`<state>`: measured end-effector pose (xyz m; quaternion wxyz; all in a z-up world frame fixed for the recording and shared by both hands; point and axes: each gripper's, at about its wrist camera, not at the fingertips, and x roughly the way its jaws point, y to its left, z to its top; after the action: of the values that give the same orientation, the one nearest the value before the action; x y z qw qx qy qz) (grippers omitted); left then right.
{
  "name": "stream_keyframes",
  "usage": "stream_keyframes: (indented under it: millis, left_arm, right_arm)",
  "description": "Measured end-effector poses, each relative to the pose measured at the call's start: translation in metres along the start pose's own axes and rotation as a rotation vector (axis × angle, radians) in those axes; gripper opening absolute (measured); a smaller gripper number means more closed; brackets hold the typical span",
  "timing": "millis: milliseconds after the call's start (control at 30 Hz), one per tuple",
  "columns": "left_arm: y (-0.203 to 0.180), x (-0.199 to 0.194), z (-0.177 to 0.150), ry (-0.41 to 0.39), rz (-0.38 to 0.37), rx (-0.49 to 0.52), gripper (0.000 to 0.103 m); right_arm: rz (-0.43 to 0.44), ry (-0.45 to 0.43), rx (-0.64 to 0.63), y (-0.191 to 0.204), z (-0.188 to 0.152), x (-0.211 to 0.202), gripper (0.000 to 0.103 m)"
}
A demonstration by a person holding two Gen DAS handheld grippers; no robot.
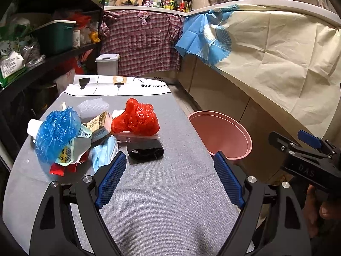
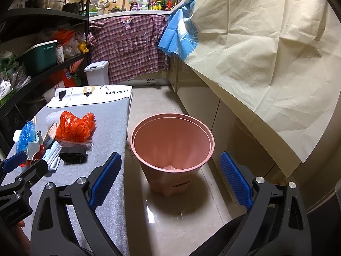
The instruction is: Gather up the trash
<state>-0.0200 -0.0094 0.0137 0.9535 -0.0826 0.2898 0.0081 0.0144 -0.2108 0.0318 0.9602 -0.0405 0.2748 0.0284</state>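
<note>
Here, in the left wrist view, the left gripper (image 1: 168, 179) stands released and empty above the grey table (image 1: 170, 202). The trash lies ahead and to its left: a black band (image 1: 145, 152), a red bag (image 1: 136, 118), a blue bag (image 1: 55, 135) and a face mask (image 1: 104, 153). The pink bin (image 1: 221, 136) sits ahead-right, past the table edge.

In the right wrist view, the right gripper (image 2: 170, 179) is likewise released, empty, with the pink bin (image 2: 172, 143) directly ahead on the floor. Likely risk: the light, crumpled bags may slip from the pads or snag neighbouring pieces, dropping short of the bin.
</note>
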Motion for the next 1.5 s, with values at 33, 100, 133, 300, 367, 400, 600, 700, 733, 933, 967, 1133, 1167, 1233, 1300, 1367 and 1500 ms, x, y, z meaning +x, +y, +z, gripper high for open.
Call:
stream_keyframes:
  millis: [33, 100, 133, 300, 367, 400, 600, 700, 733, 933, 967, 1133, 1167, 1233, 1300, 1367, 1500]
  left_arm:
    - [0.0, 0.001, 0.0, 0.001, 0.001, 0.001, 0.082]
    - [0.0, 0.0, -0.001, 0.003, 0.0, 0.002, 0.082]
    - [-0.001, 0.001, -0.001, 0.003, 0.0, 0.002, 0.082]
    - [-0.001, -0.001, 0.0, -0.001, -0.004, 0.001, 0.082]
    - [-0.001, -0.001, 0.0, -0.002, -0.005, 0.001, 0.082]
    - [-0.001, -0.001, 0.0, -0.002, -0.006, 0.001, 0.082]
    - [-0.002, 0.001, 0.0, 0.005, -0.01, 0.001, 0.081]
    - [-0.002, 0.001, 0.0, 0.004, -0.013, 0.002, 0.079]
    - [-0.001, 0.001, 0.001, 0.002, -0.011, 0.003, 0.078]
    - [0.013, -0.001, 0.003, -0.013, 0.029, -0.021, 0.067]
    - [0.017, -0.001, 0.004, -0.012, 0.038, -0.031, 0.066]
    - [0.038, 0.003, 0.005, -0.003, 0.089, -0.081, 0.058]
    - [0.041, 0.003, 0.005, -0.004, 0.103, -0.086, 0.055]
    - [0.048, 0.004, 0.005, -0.007, 0.13, -0.097, 0.052]
    - [0.055, 0.004, 0.006, -0.013, 0.151, -0.111, 0.049]
    - [0.062, 0.003, 0.007, -0.019, 0.17, -0.123, 0.043]
    - [0.078, 0.001, 0.01, -0.039, 0.22, -0.157, 0.035]
  right_arm:
    - [0.001, -0.001, -0.001, 0.001, 0.0, 0.0, 0.091]
    - [0.005, -0.002, -0.004, 0.001, 0.0, -0.001, 0.09]
    - [0.006, -0.002, -0.005, 0.002, 0.0, -0.001, 0.089]
    - [0.009, -0.005, -0.006, 0.003, 0.0, -0.001, 0.087]
    - [0.009, -0.005, -0.007, 0.003, 0.0, -0.001, 0.087]
    - [0.009, -0.005, -0.007, 0.003, 0.0, -0.001, 0.086]
    - [0.011, -0.007, -0.004, 0.002, 0.0, -0.002, 0.082]
    - [0.016, -0.006, -0.003, 0.003, 0.001, 0.0, 0.079]
    - [0.017, -0.007, -0.005, 0.003, 0.001, 0.0, 0.078]
    - [0.061, -0.017, -0.014, 0.01, 0.003, 0.001, 0.064]
    - [0.076, -0.018, -0.016, 0.012, 0.003, 0.002, 0.063]
    - [0.113, -0.016, -0.04, 0.025, 0.004, 0.007, 0.048]
    - [0.122, -0.016, -0.041, 0.028, 0.005, 0.008, 0.047]
    - [0.145, -0.009, -0.038, 0.034, 0.007, 0.013, 0.042]
    - [0.183, 0.003, -0.033, 0.041, 0.008, 0.018, 0.04]
    - [0.218, 0.016, -0.037, 0.052, 0.01, 0.024, 0.038]
    - [0.288, 0.051, -0.034, 0.074, 0.014, 0.038, 0.038]
